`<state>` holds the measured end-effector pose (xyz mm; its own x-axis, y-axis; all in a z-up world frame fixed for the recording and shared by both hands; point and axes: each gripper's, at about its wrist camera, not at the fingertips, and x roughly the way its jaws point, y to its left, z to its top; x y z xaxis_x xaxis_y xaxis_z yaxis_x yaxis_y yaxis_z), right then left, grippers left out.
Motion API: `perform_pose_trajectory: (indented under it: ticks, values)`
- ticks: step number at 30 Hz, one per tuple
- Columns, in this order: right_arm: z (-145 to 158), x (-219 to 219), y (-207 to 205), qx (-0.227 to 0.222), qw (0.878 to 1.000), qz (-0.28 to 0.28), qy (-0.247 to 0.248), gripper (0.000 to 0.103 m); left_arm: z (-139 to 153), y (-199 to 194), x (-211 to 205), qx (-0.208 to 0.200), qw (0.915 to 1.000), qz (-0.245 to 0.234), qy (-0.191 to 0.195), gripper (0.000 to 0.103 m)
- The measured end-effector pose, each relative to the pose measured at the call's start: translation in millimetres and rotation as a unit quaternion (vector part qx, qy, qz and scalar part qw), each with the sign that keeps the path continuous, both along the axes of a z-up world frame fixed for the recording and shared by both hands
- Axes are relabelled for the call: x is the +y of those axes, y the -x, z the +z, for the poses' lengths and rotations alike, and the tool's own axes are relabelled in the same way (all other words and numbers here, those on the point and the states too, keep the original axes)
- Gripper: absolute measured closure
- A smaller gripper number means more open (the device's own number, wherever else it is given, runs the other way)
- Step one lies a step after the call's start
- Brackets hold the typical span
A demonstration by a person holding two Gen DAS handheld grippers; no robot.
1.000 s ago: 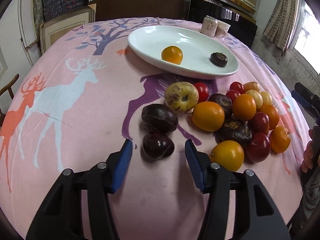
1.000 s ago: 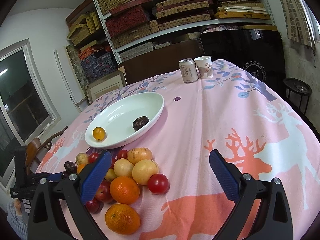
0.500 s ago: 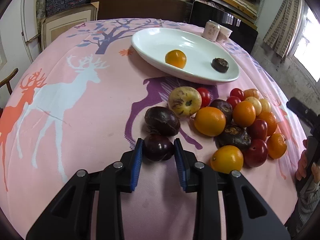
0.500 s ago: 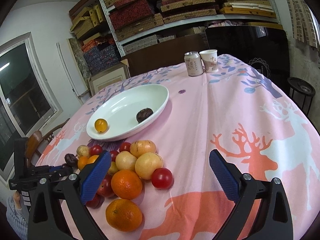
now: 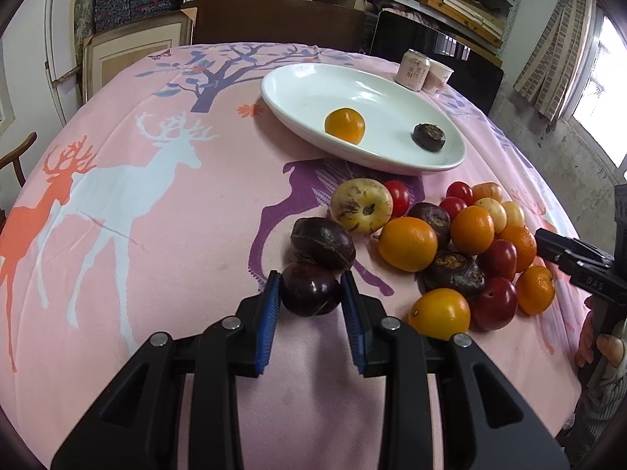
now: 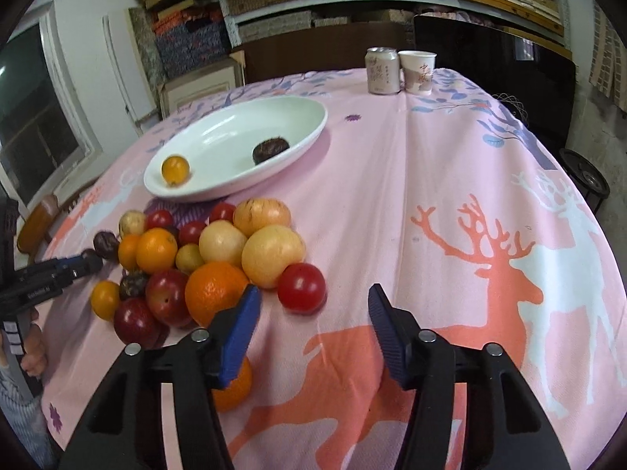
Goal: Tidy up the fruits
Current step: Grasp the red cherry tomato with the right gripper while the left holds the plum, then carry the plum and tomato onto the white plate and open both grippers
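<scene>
My left gripper (image 5: 309,288) is shut on a dark purple fruit (image 5: 310,293) at the near left of the fruit pile, on the pink tablecloth. A second dark fruit (image 5: 323,241) touches it from behind. My right gripper (image 6: 313,293) is closing its jaws; a red tomato (image 6: 301,286) sits between the fingertips, and neither pad touches it. Oranges, yellow fruits, red fruits and more dark fruits make up the pile (image 6: 219,258). The white oval plate (image 5: 305,90) (image 6: 235,133) beyond it holds one orange fruit (image 5: 345,125) and one dark fruit (image 5: 429,137).
A drink can (image 6: 383,70) and a paper cup (image 6: 418,72) stand at the table's far edge. An orange (image 6: 235,384) lies under my right gripper's left finger. Shelves with boxes fill the back wall. A wooden chair (image 5: 15,156) stands at the left.
My left gripper's jaws closed onto the dark purple fruit. My right gripper's jaws narrowed, and it dropped closer to the red tomato.
</scene>
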<state>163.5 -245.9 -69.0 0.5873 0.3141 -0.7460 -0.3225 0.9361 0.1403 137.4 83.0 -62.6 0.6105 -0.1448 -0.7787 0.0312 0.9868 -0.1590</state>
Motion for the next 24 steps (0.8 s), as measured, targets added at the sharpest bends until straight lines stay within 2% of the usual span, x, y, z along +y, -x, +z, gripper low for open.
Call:
perform_pose_trajectory:
  ticks: [2, 4, 10, 13, 15, 19, 24]
  values:
    - [-1.8, 8.5, -1.4, 0.001, 1.0, 0.014, 0.025, 0.053, -0.3, -0.4, -0.1, 0.001, 1.0, -0.001, -0.002, 0.072]
    - [-2.2, 11.7, -5.0, -0.004, 0.999, 0.017, 0.047, 0.053, -1.0, -0.4, -0.2, 0.002, 1.0, -0.002, -0.003, 0.072]
    - [-5.6, 10.5, -17.9, 0.0, 0.999, 0.023, 0.049, 0.055, -5.1, -2.3, -0.6, 0.012, 0.9999, -0.002, -0.004, 0.072]
    - [-4.4, 16.8, -18.5, -0.006, 0.998, 0.036, 0.052, 0.065, -6.5, -3.5, -1.1, 0.017, 0.9998, -0.002, -0.005, 0.072]
    - [-5.3, 18.5, -20.7, -0.001, 0.998, 0.044, 0.045, 0.073, -6.9, -3.3, -1.5, 0.018, 0.9998, -0.003, -0.005, 0.072]
    - [-4.6, 13.3, -21.1, 0.003, 0.999, 0.043, 0.028, 0.073, -7.1, -3.7, -1.6, 0.018, 0.9998, -0.003, -0.005, 0.072]
    - [3.1, -6.3, -8.7, 0.002, 0.999, 0.027, -0.021, 0.074, -5.1, -1.3, 0.1, 0.012, 0.9999, 0.003, -0.004, 0.072]
